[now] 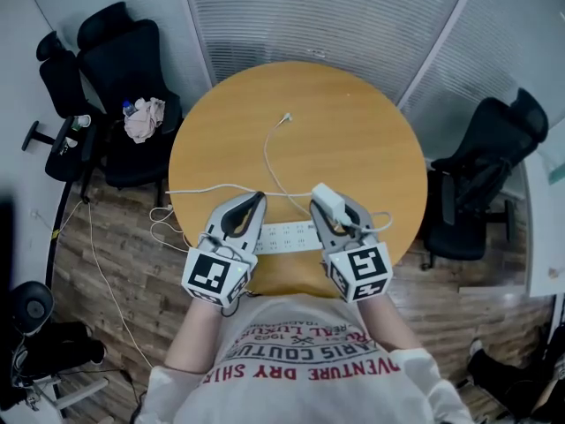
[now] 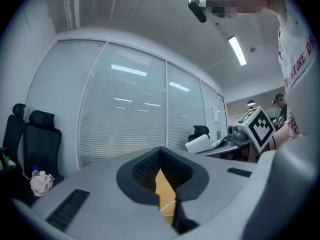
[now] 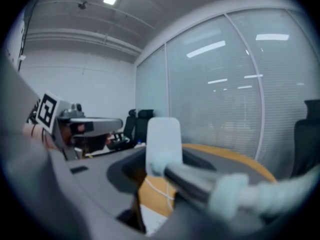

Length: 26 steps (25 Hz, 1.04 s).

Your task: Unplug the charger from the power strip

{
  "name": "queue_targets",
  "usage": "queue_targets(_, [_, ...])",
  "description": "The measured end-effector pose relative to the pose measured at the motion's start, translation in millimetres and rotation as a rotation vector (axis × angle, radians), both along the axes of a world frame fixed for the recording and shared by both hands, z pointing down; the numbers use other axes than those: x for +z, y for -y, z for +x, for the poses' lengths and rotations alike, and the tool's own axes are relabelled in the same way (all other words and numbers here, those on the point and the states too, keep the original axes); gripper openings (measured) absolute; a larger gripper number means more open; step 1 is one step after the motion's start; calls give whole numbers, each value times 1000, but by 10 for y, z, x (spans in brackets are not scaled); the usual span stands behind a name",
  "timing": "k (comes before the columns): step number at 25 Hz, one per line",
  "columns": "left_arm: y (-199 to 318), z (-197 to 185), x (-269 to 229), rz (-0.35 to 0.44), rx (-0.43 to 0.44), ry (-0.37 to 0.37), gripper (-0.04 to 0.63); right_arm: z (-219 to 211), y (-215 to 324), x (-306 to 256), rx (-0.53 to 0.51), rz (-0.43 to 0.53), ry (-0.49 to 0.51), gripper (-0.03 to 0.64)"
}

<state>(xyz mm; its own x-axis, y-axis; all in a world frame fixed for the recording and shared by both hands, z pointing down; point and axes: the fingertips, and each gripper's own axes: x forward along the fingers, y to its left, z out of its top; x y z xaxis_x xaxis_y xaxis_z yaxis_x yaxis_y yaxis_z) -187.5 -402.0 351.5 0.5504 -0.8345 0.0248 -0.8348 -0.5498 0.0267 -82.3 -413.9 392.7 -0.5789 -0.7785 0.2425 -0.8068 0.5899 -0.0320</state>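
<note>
**Printed text**

- T-shirt [image 1: 300, 360], head view: red block lettering, upside down to the camera.
  - The large middle row reads "ARIS COUTUR", with both ends cut off by folds in the cloth.
  - A small "1963" stands in the row nearer the collar. The fine print beside it is too small to read.
  - The row farthest from the collar reads roughly "VENTURE D.Y SHI". Several of its letters are uncertain.
- Same shirt, left gripper view: red letters run up the right edge, with "TURE" legible.

**Coded markers**

- Left gripper [image 1: 257, 200]: its cube [image 1: 214, 276] bears black-and-white square marker patterns.
- Right gripper [image 1: 320, 203]: its cube [image 1: 364, 270] bears similar square markers in a different pattern.
</note>
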Motion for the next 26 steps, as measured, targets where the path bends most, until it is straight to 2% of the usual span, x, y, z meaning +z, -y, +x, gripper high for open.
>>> queue_targets(3, [-3,-12,51,6,-12,26,34,2,-13,5,-7,1,5,155])
queue_targets(7, [10,-18,47,5,-14,25,34,2,5,3,-12,-2,5,155])
queue_targets(17, [-49,10,18,25,31,39,34,-28,-2,-34,7,-18,38,155])
queue_targets(20, [-66,-5,38,13,31,39,34,-53,-17,-12,8,-26,38,155])
queue_targets(26, [-41,-45,136,-35,18,97,34,-102,6,58,17,-43,28,155])
